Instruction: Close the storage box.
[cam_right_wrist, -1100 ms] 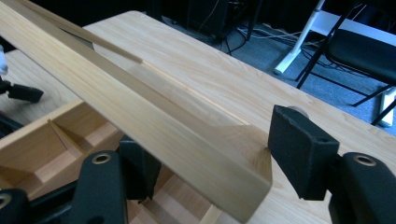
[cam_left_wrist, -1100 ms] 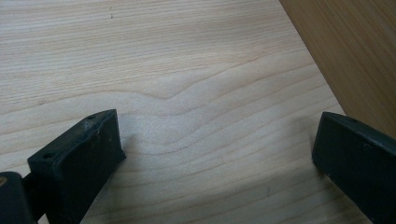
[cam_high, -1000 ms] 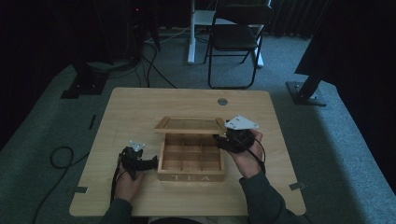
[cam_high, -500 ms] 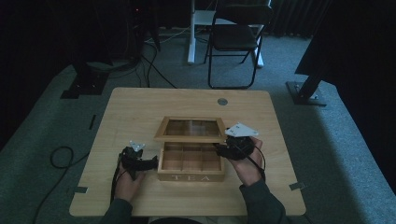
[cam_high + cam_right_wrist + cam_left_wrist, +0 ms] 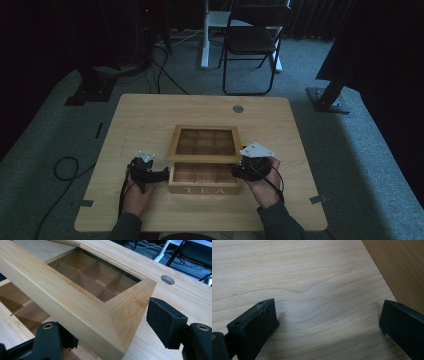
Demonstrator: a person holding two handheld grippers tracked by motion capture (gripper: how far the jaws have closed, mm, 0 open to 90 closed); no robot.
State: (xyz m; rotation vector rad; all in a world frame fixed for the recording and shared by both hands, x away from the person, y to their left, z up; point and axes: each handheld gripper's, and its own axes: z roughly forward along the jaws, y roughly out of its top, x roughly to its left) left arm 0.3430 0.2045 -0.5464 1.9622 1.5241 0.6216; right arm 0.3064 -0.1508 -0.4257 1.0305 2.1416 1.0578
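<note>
A wooden tea box (image 5: 205, 189) marked TEA stands near the table's front edge, its compartments showing. Its window lid (image 5: 175, 145) hangs part-way down over the base. My right gripper (image 5: 235, 171) is at the lid's front right corner. In the right gripper view that corner (image 5: 120, 315) lies between the jaws, which have just been opening; one pad (image 5: 165, 322) stands just off the wood, so the gripper (image 5: 105, 332) is open around it. My left gripper (image 5: 164, 175) rests on the table against the box's left side, open and empty (image 5: 329, 307), the box wall (image 5: 402, 270) beside it.
The light wooden table (image 5: 150, 115) has a round cable hole (image 5: 238, 108) behind the box. A folding chair (image 5: 252, 40) and stand bases (image 5: 330, 100) are on the floor beyond. A cable (image 5: 62, 167) loops on the floor at left.
The lid has swung down from a steep tilt toward the base. My right gripper came down and nearer with it. The left gripper has not moved.
</note>
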